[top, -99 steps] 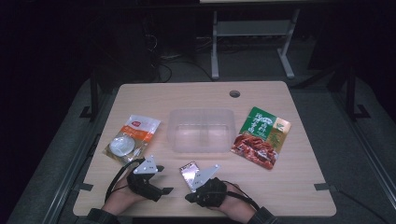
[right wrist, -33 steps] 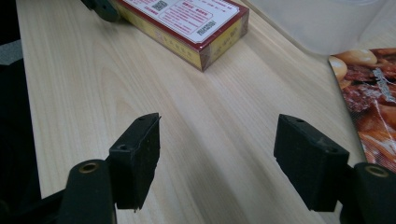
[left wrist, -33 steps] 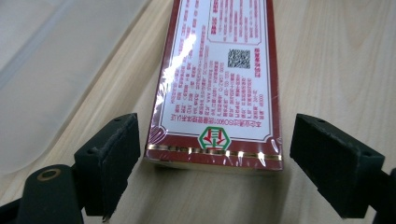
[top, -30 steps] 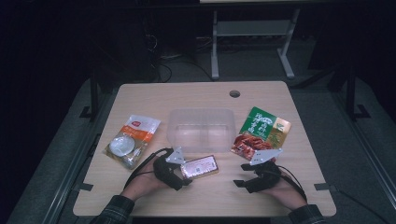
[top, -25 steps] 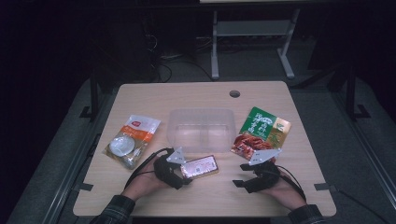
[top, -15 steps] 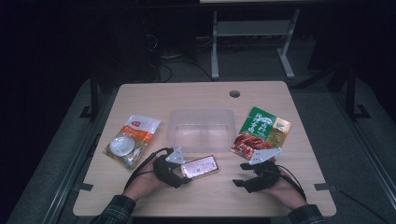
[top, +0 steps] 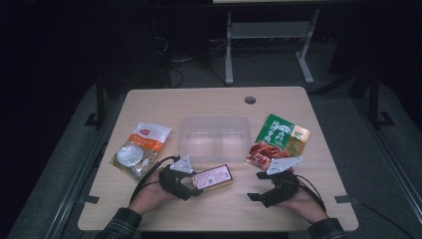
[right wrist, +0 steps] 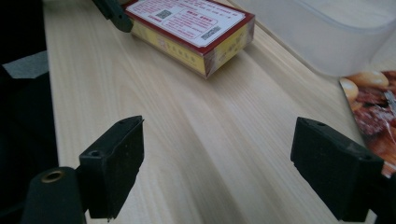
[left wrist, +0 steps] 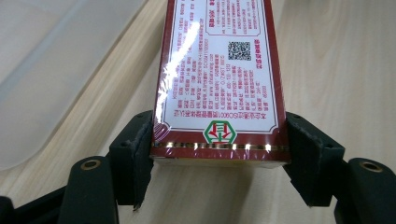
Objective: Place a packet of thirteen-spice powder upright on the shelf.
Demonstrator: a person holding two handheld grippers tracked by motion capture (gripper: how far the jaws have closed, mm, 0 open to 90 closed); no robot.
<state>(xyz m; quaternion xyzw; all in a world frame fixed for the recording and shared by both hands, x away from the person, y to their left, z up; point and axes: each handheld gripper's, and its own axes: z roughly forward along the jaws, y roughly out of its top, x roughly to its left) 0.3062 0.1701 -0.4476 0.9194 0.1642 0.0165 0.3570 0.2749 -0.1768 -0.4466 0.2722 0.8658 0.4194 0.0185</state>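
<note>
From the high view, a light wooden table (top: pixel 308 124) carries a clear rectangular plastic tub (top: pixel 215 138) at its middle. Left of the tub lies an orange and white plastic food packet (top: pixel 141 149), and right of it a green and red printed food pouch (top: pixel 278 142). Near the front edge, the left gripper (top: pixel 195 183) is closed across one end of a flat dark-red box with a white printed label (top: pixel 213 178), which lies just in front of the tub. The right gripper (top: pixel 256 186) sits apart from the box, just in front of the pouch, its jaws spread and holding nothing. A plaid sleeve (top: pixel 119 226) shows at the bottom left.

In the left gripper view, the box (left wrist: pixel 219 70) runs away from the camera, its near end pressed between the two black jaws, one on each long side. The label carries small red text, a square code and a green-edged emblem. The edge of the tub (left wrist: pixel 42 70) is at the left, beside the box.

In the right gripper view, the right gripper (right wrist: pixel 217 163) has its jaws wide apart over bare wood. Ahead lies the box (right wrist: pixel 191 32), showing a yellow side, with a jaw of the left gripper at its far end. The tub (right wrist: pixel 336 32) is at upper right, and the pouch (right wrist: pixel 371 102) at the right edge.
</note>
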